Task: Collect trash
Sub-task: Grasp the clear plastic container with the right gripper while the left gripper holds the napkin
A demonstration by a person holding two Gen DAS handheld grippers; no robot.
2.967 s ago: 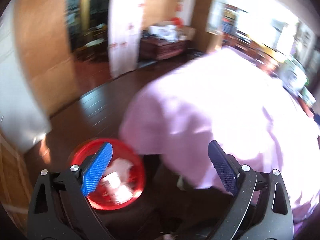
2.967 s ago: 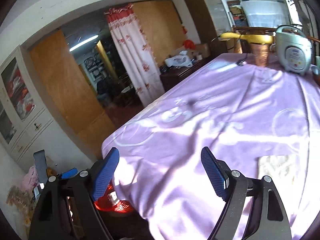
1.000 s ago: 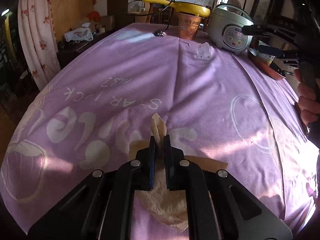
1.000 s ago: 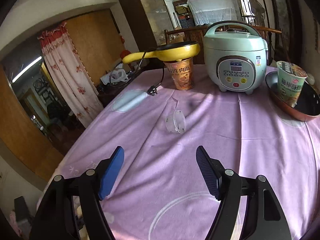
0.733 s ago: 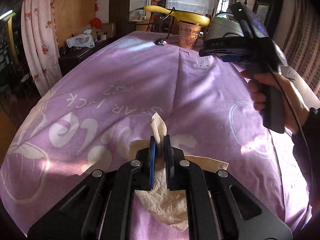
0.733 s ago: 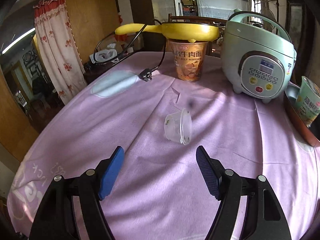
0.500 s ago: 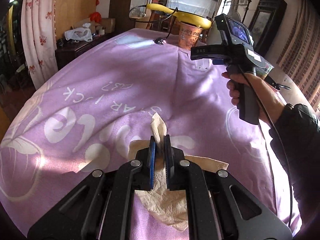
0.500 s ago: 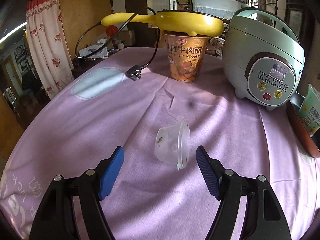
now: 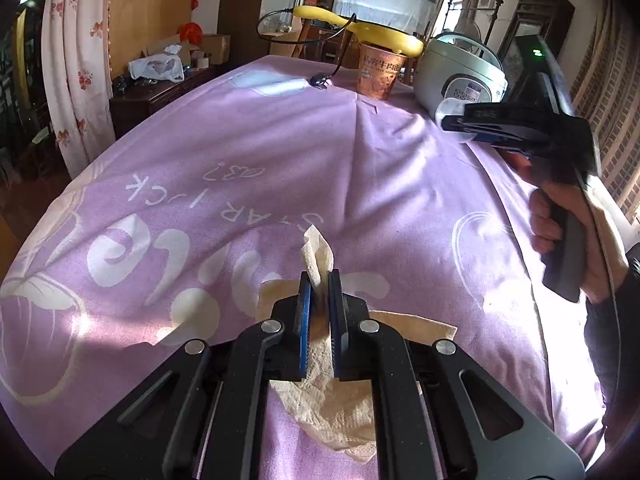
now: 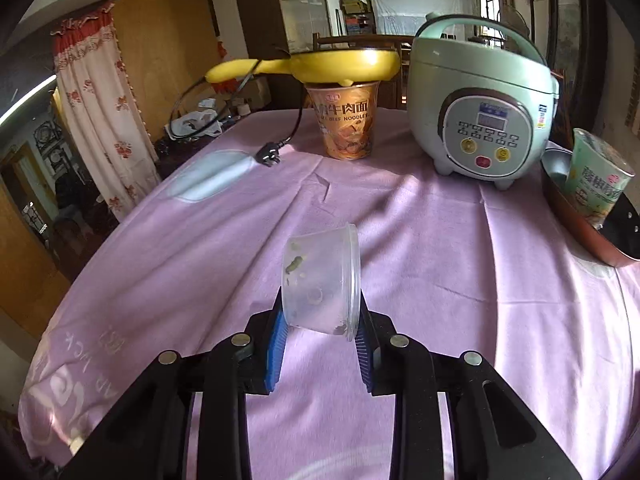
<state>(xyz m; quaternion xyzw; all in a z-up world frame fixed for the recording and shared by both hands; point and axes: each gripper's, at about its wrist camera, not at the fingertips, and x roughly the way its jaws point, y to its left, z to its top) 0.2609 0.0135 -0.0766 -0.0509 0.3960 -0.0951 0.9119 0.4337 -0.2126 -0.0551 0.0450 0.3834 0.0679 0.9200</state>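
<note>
My left gripper (image 9: 319, 280) is shut on a crumpled beige paper napkin (image 9: 332, 396) at the near part of the purple tablecloth (image 9: 240, 168); the napkin's tip sticks up between the pads. My right gripper (image 10: 320, 312) is shut on a small clear plastic cup (image 10: 320, 280) with green bits inside, lying on its side on the cloth. In the left wrist view the right gripper (image 9: 456, 122) shows at the right, held by a hand, with the clear cup (image 9: 450, 108) at its tip.
At the far end stand a noodle cup (image 10: 346, 124) under a yellow electric pan (image 10: 344, 65), its cord and plug (image 10: 270, 152), and a pale green rice cooker (image 10: 482, 100). A brown pan (image 10: 588, 220) holding a green noodle cup (image 10: 598, 176) is at the right.
My right gripper has moved forward to the clear cup and closed on it. My left gripper stays shut on the napkin in the same place.
</note>
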